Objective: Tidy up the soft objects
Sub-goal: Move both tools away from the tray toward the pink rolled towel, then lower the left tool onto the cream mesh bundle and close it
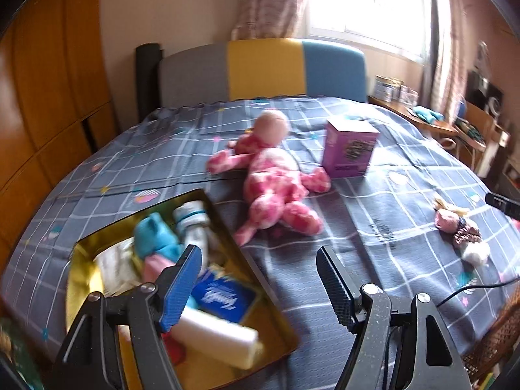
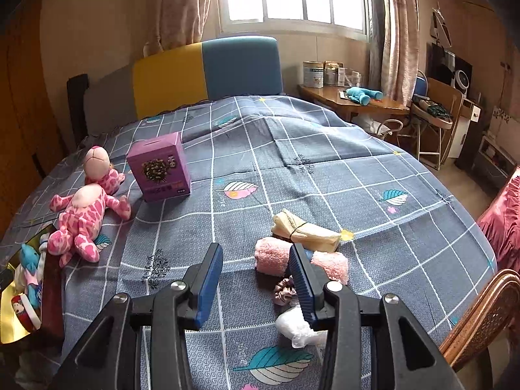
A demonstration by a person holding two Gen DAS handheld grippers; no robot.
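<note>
A gold-lined tin box (image 1: 81,279) lies on the bed at lower left, holding a blue plush, socks, a blue tissue pack and a white roll. My left gripper (image 1: 256,279) hangs open over its right edge, nothing between its fingers. A pink spotted plush toy (image 1: 276,178) lies beyond the box. In the right wrist view the plush toy (image 2: 86,214) is at left and the box (image 2: 16,321) at the edge. My right gripper (image 2: 256,276) is open and empty above the bedspread, just left of pink rolled towels (image 2: 271,256), a cream bundle (image 2: 305,230), a scrunchie (image 2: 284,292) and a white bag (image 2: 292,325).
A purple carton (image 2: 159,170) stands upright by the plush. The checked bedspread (image 2: 325,169) stretches to a yellow and blue headboard (image 2: 208,68). A wooden side table (image 2: 354,105) with cans and a blue toy stands at right. A wicker chair (image 2: 481,318) sits at lower right.
</note>
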